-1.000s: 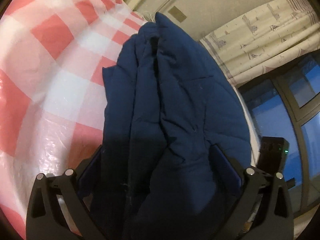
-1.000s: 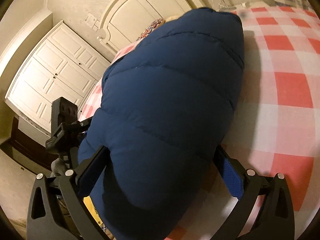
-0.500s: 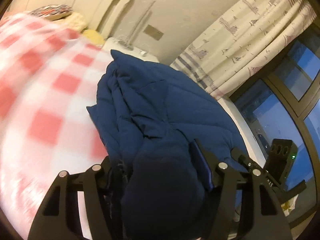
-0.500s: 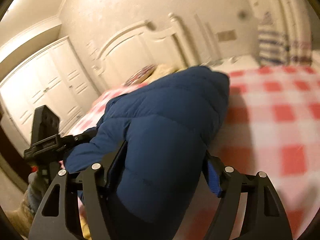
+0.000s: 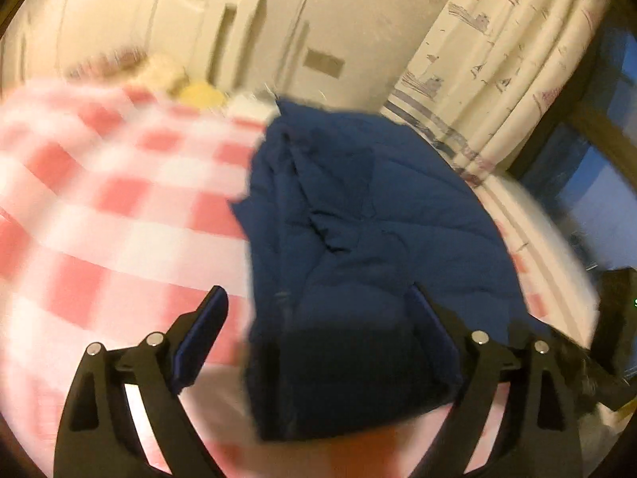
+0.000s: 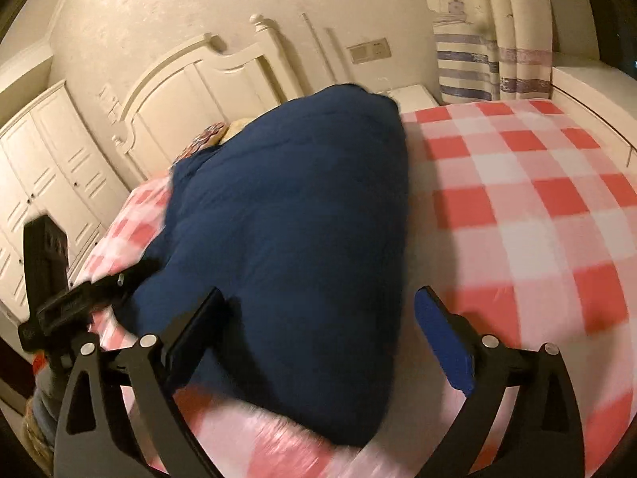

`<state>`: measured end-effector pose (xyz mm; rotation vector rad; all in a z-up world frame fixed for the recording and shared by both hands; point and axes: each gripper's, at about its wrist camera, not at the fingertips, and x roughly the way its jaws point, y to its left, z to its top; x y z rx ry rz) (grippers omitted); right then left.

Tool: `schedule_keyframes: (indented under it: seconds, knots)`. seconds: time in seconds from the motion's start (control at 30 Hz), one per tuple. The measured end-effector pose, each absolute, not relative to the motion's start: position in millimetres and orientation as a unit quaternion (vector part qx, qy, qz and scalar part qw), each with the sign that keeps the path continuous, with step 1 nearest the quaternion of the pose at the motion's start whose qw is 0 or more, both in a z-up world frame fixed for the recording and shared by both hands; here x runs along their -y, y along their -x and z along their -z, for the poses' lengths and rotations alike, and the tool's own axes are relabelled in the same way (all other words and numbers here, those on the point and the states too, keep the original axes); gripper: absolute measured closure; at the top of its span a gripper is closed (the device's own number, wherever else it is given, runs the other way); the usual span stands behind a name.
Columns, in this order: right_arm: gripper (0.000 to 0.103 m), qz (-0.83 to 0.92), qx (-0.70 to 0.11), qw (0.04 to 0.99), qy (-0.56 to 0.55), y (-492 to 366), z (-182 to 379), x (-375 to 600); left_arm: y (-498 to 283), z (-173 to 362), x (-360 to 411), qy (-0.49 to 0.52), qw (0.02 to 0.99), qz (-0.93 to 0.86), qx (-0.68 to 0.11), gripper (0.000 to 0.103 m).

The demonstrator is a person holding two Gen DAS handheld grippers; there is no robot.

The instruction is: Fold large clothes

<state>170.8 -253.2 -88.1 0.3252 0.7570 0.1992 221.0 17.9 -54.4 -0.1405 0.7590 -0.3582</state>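
While lying bunched on the red-and-white checked bed cover (image 6: 517, 199), folded navy quilted puffer jacket (image 6: 286, 219) between left tongs (image 5: 318, 326) and right tongs (image 6: 318, 318), both just reopened wide, gripping nothing.

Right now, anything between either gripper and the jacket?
Nothing visible. The folded navy jacket lies on the checked bedspread, directly ahead of both. The left gripper and right gripper have just been opening; the jacket's near end sits between each pair of fingers, unpinched.
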Motion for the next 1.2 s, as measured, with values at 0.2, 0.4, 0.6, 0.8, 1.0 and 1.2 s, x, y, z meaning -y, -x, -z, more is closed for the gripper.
schedule_keyframes:
  seconds: [0.2, 0.4, 0.6, 0.8, 1.0, 1.2]
  knots:
    - [0.005, -0.073, -0.385, 0.920, 0.016, -106, 85, 196, -153, -17, -37, 0.051, 0.952, 0.126, -0.273, 0.002]
    - [0.004, -0.050, -0.249, 0.966, -0.044, -41, -5, 234, -89, -83, -38, 0.035, 0.980, 0.060, -0.188, 0.002]
    - [0.005, -0.024, -0.199, 0.979, -0.040, -16, -34, 233, -54, -86, -12, -0.010, 0.984, 0.057, -0.167, 0.002]
    - [0.005, -0.021, -0.255, 0.966, -0.042, -32, 2, 222, -59, -49, 6, -0.036, 0.972, 0.072, -0.220, 0.002]
    - [0.005, -0.019, -0.253, 0.966, -0.037, -30, 8, 214, -63, -31, 13, -0.046, 0.968, 0.075, -0.236, 0.002]
    - [0.005, -0.015, -0.237, 0.971, -0.035, -21, 0, 213, -61, -29, 13, -0.050, 0.969, 0.073, -0.231, 0.002]
